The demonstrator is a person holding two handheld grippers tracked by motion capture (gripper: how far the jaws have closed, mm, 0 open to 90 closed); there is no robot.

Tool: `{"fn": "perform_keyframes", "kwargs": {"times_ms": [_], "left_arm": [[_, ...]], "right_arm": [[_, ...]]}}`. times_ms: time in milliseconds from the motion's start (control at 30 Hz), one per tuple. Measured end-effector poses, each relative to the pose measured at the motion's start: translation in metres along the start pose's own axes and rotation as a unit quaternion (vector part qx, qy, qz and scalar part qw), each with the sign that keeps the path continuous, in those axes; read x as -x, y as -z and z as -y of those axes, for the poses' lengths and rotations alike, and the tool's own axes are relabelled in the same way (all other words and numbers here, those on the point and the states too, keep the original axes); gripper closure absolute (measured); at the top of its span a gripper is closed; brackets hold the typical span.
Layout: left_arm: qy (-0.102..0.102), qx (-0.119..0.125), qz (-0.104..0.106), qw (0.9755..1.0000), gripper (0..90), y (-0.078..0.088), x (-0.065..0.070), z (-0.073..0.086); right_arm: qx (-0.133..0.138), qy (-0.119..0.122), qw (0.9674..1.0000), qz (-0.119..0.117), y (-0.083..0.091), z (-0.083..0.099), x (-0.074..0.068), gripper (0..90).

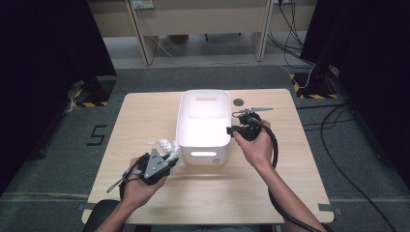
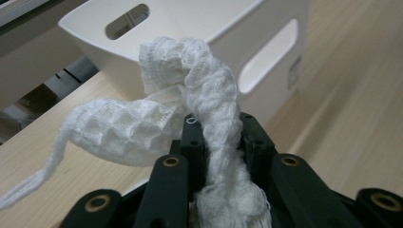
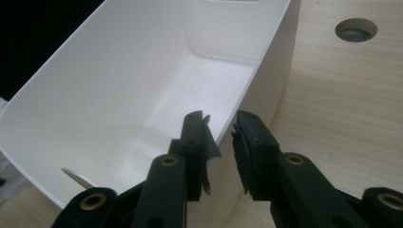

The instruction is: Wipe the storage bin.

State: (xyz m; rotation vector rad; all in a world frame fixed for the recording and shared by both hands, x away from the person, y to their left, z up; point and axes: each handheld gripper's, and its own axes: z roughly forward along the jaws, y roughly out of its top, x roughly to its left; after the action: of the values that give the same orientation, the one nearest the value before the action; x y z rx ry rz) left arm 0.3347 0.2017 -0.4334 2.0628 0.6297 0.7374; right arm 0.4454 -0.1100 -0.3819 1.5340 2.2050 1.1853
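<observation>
A white waffle-knit cloth [image 2: 190, 109] is bunched and pinched between the jaws of the left gripper [image 2: 221, 137]. The jaws are closed tight on it, with folds rising above the pads and a thin tail trailing off to one side. From the high view the cloth [image 1: 167, 146] sits just beside the near-left corner of the white plastic bin [image 1: 220, 145], above the table and not yet over the rim.

The bin is the landmark: it stands in the middle of the wooden table [image 1: 145, 116], empty inside, with slot handles in its end walls. The right gripper [image 3: 221, 137] straddles the bin's right-hand wall near the near end, one jaw inside and one outside. Its jaws stand partly apart, and the pads do not appear to press the wall, so it holds nothing. In the high view the right gripper [image 1: 236, 130] meets that same rim.

The step in hand looks like carrying the cloth into the bin. To do it well, the left hand should lift until the hanging tail clears the bin's rim, then travel over the bin's middle before letting go, so no fold drapes over the wall. The right gripper would help most by closing on the bin's wall to stop it from sliding, staying clear of the cloth's path.
</observation>
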Motion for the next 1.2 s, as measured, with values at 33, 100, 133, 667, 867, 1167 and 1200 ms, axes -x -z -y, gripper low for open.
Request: {"fn": "perform_keyframes", "kwargs": {"times_ms": [33,100,133,667,867,1167,1200], "left_arm": [[-0.002,-0.001,0.001,1.0,74.9,-0.002,0.001,0.0],[-0.005,-0.001,0.008,1.0,74.9,-0.008,0.001,-0.002],[-0.007,-0.001,0.01,0.9999,75.0,-0.01,0.0,-0.003],[-0.007,-0.009,0.023,0.9997,75.0,-0.027,-0.013,-0.008],[-0.004,-0.011,0.025,0.9996,75.1,-0.035,-0.015,-0.009],[-0.001,-0.022,0.031,0.9993,75.1,-0.044,-0.014,-0.002],[0.0,-0.023,0.032,0.9992,75.1,-0.046,-0.013,0.0]], "right_arm": [[-0.001,-0.003,1.0,-0.001,-0.001,0.0,0.0,73.1],[-0.002,-0.003,1.0,-0.001,-0.001,-0.001,0.0,73.1],[-0.002,-0.003,1.0,-0.001,-0.001,0.0,0.0,73.1],[0.0,-0.007,1.0,-0.002,-0.006,-0.004,0.004,73.1],[0.003,-0.003,1.0,0.0,-0.008,-0.006,0.006,73.1],[0.008,0.002,1.0,-0.001,-0.009,-0.006,0.006,73.0],[0.009,0.004,1.0,-0.001,-0.009,-0.006,0.006,72.9]]}}
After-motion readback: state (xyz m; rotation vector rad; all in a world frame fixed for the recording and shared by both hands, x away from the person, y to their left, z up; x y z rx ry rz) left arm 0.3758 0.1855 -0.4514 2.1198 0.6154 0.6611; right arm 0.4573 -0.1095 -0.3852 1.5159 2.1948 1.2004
